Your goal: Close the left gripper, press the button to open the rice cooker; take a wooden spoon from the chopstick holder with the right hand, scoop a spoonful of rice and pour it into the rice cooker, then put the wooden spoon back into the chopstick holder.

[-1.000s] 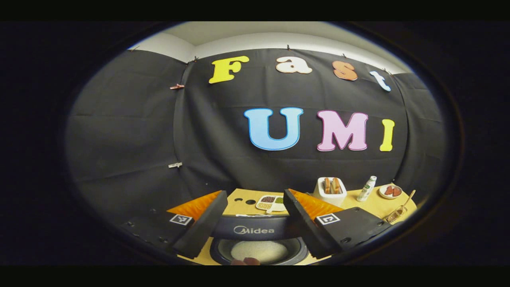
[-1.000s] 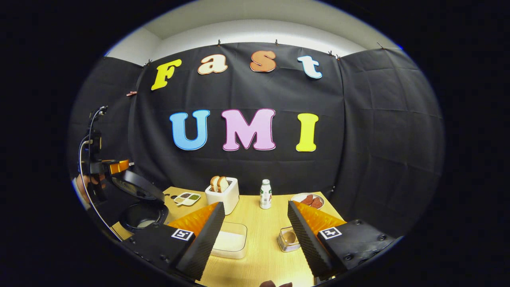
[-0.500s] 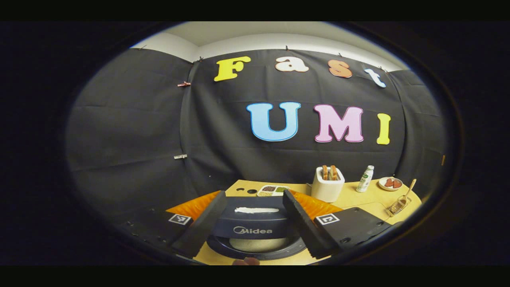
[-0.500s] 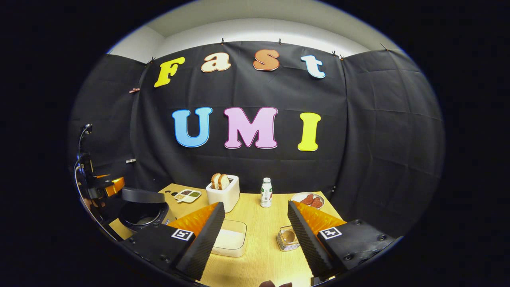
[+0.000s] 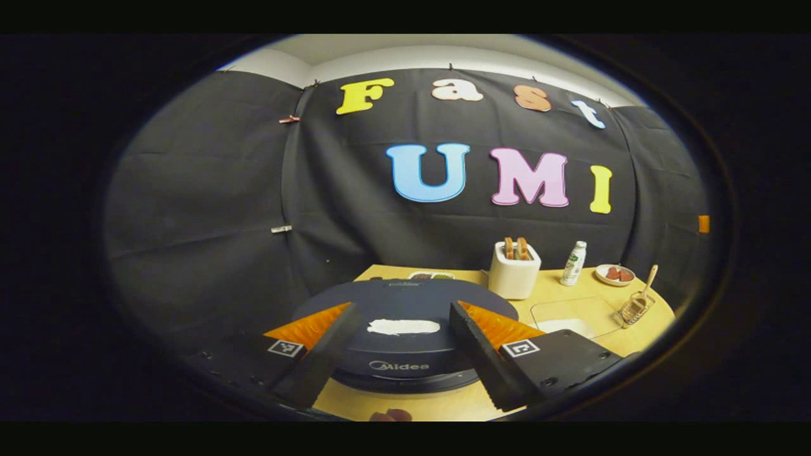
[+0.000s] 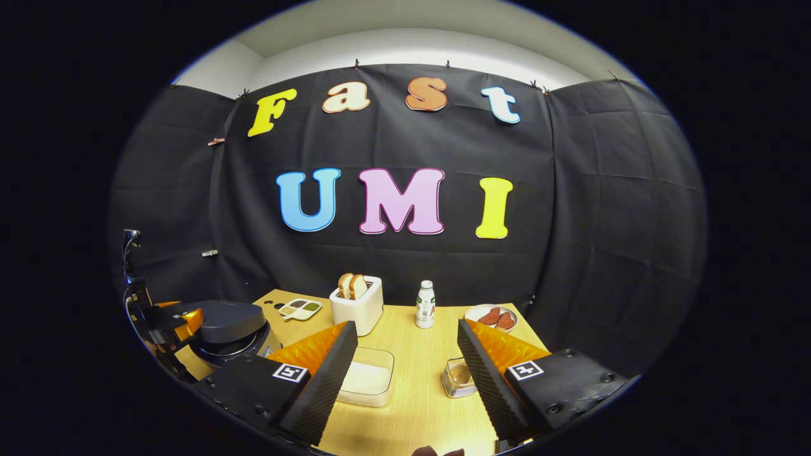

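- Left gripper view: left gripper [image 5: 399,329], jaws apart, nothing between them, poised low over the rice cooker [image 5: 405,316].
- Same view: cooker lid down or very nearly so, pale strip on its top between the fingers; whether it is latched, I cannot tell.
- Same view, far right of the worktop [image 5: 570,297]: wooden spoon [image 5: 646,285] standing tilted in the chopstick holder [image 5: 633,309]; toaster [image 5: 514,273], bottle [image 5: 574,263] and plate [image 5: 614,274] along the back; clear rice container [image 5: 573,315] in front of them.
- Right gripper view: right gripper [image 6: 405,361], jaws apart and empty, above the worktop, well apart from the cooker.
- Same view: rice container just past the left finger; a small wire holder [image 6: 457,377] by the right finger; cooker at far left with the left gripper over it.
- Step, by judgement: spoon in its holder and lid down, so either the scooping is done or the opening is yet to come; the pictures do not settle which.
- Next move, if opening: bring the left jaws together and press the button.
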A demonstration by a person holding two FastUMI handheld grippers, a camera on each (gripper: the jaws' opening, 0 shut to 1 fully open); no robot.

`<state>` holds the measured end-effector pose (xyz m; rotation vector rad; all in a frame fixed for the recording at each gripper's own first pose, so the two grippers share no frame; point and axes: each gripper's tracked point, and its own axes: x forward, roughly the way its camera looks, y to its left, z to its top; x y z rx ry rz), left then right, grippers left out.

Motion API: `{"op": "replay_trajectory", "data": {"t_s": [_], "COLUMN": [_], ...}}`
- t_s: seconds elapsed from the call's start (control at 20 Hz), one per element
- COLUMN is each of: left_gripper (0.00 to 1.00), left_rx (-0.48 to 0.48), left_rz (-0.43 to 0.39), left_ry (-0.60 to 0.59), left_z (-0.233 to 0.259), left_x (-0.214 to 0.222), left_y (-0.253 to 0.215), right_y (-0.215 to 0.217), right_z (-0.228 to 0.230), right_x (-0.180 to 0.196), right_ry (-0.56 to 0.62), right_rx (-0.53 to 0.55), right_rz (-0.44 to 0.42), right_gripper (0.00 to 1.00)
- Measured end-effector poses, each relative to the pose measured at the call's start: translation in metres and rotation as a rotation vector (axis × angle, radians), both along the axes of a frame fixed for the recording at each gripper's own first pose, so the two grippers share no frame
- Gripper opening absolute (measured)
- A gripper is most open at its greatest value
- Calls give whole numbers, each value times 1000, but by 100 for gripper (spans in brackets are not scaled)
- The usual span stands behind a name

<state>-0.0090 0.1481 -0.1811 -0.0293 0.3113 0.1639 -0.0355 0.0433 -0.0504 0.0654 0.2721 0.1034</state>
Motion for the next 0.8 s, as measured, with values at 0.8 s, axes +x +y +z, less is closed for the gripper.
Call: {"op": "replay_trajectory", "data": {"t_s": [0.8], "left_gripper": [99], "left_rx": [3], "left_rz": [-14], "left_ry": [-3], "left_z": [-47], "left_x": [-18], "left_y": [-5], "right_y": [-8], "right_z": [-5], "right_x": [-8], "right_ry": [18], "right_rx": [-22], "right_rz": [-6], "right_gripper": [99]}}
